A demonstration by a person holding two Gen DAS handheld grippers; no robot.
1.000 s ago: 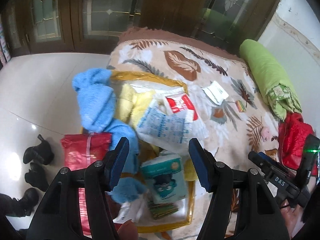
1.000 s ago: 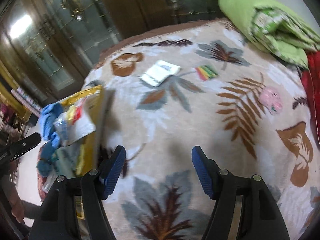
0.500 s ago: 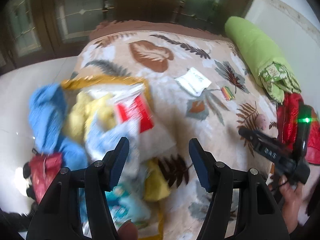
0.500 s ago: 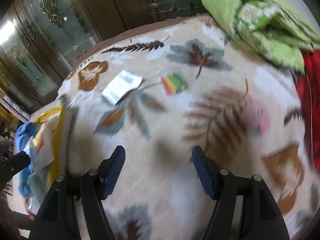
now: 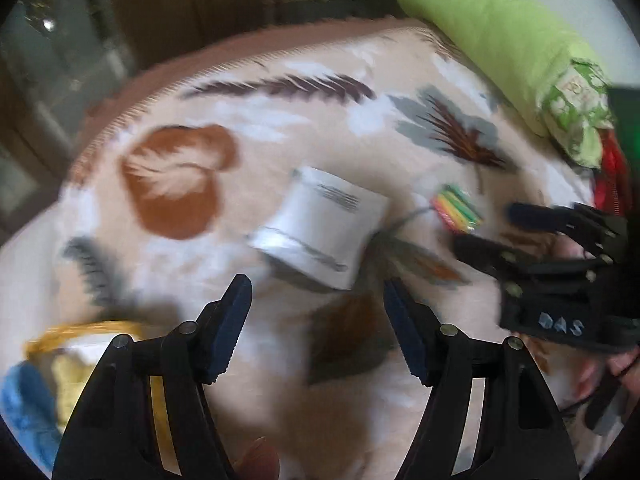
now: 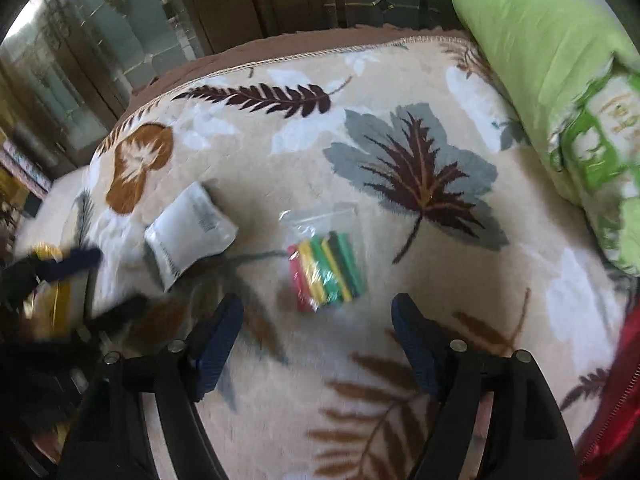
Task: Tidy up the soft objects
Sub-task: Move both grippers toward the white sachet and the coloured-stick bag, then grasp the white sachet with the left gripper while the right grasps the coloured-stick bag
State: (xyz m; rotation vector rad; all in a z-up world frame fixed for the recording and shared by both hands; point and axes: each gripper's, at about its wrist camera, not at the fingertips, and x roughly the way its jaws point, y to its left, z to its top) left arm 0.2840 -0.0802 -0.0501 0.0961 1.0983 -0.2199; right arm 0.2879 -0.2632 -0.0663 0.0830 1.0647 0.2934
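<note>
A white soft packet (image 5: 322, 226) lies on the leaf-patterned blanket (image 5: 280, 120), just ahead of my open, empty left gripper (image 5: 318, 316). It also shows in the right wrist view (image 6: 188, 232). A clear bag of coloured strips (image 6: 326, 270) lies just ahead of my open, empty right gripper (image 6: 318, 340); it also shows in the left wrist view (image 5: 456, 208). The right gripper appears at the right of the left wrist view (image 5: 516, 236). The yellow basket (image 5: 84, 334) with blue and yellow soft items sits at lower left.
A rolled green quilt (image 6: 560, 100) lies along the bed's right side, with a red item (image 6: 616, 400) below it. Wooden and glass doors (image 6: 120, 40) stand beyond the bed's far edge. The left gripper shows blurred at the left of the right wrist view (image 6: 60, 280).
Both grippers have moved forward over the bed. The left one swung right, away from the basket, toward the white packet. The right one closed in on the bag of coloured strips.
</note>
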